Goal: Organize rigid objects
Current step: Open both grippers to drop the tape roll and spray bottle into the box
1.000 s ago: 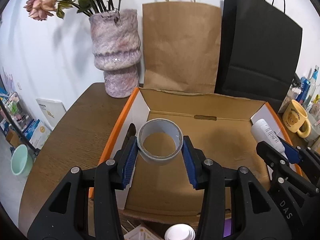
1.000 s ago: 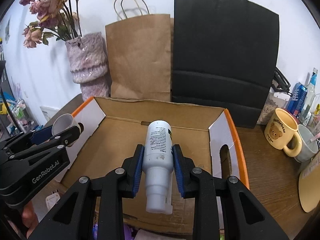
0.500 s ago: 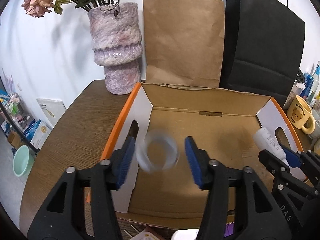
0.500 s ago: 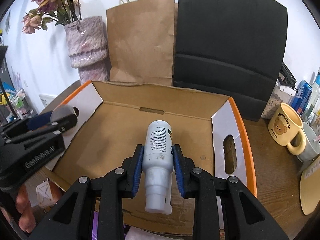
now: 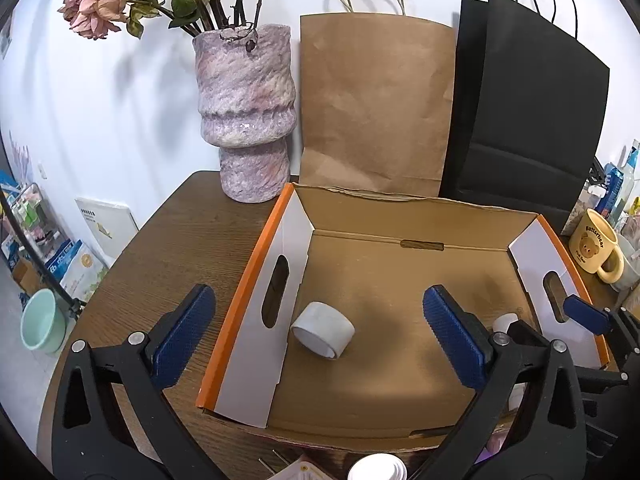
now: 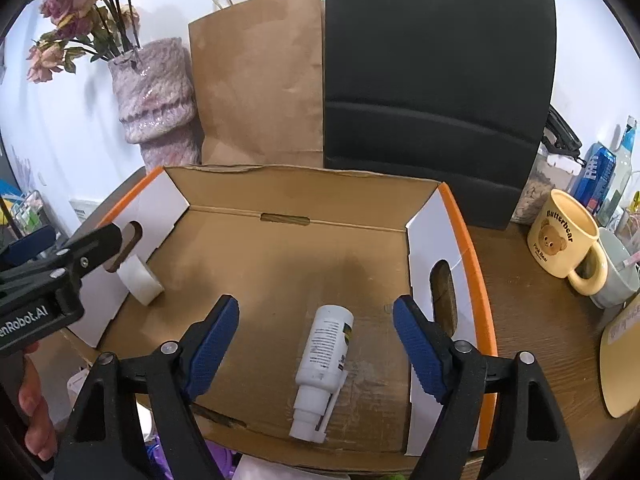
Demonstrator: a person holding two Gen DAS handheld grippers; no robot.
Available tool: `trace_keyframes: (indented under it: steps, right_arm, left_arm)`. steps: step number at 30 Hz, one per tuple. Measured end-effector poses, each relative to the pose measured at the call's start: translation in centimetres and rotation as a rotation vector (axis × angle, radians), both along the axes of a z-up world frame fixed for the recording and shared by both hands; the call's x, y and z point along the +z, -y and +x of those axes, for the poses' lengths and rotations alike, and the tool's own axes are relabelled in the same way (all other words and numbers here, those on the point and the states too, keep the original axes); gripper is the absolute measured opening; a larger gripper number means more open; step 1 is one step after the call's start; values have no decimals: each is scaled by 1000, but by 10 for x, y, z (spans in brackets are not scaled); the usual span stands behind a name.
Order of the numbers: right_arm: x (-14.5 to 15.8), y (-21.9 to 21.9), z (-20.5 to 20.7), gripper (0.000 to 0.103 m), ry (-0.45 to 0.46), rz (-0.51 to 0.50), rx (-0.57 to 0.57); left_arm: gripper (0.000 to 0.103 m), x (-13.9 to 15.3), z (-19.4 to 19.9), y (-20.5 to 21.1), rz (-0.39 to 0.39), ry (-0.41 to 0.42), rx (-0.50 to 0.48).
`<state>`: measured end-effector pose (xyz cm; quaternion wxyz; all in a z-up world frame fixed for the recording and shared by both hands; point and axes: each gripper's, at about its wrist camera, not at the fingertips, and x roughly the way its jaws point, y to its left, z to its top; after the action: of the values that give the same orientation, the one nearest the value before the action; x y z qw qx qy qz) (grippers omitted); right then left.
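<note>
Now that both have let go, the left gripper (image 5: 320, 334) and right gripper (image 6: 316, 350) hang spread wide and empty above the cardboard box (image 5: 400, 204) on the bench (image 5: 180, 248). A second ago each pinched its load; the tape roll (image 5: 323, 330) now lies by the left wall, the white bottle (image 6: 323, 354) near the right, so two items look sorted.

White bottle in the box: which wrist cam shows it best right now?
The right wrist view. The white bottle lies on its side on the cardboard box floor, full length visible between the open right gripper. The left wrist view catches only its end, behind the left gripper's finger.
</note>
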<state>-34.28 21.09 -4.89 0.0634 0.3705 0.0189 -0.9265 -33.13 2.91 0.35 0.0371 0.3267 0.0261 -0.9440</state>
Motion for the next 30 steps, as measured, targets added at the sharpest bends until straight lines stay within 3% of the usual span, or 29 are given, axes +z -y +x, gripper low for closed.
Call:
trace_keyframes:
  steps: [12, 15, 30]
  right_arm:
    - [4, -2, 4, 88, -12, -9, 4]
    - [7, -3, 8, 103, -27, -16, 4]
    - [24, 0, 41, 103, -89, 0, 24]
  left_arm:
    - [103, 6, 6, 3, 11, -13, 8]
    - [103, 8, 8, 4, 14, -17, 10]
    - [103, 21, 39, 12, 17, -50, 7]
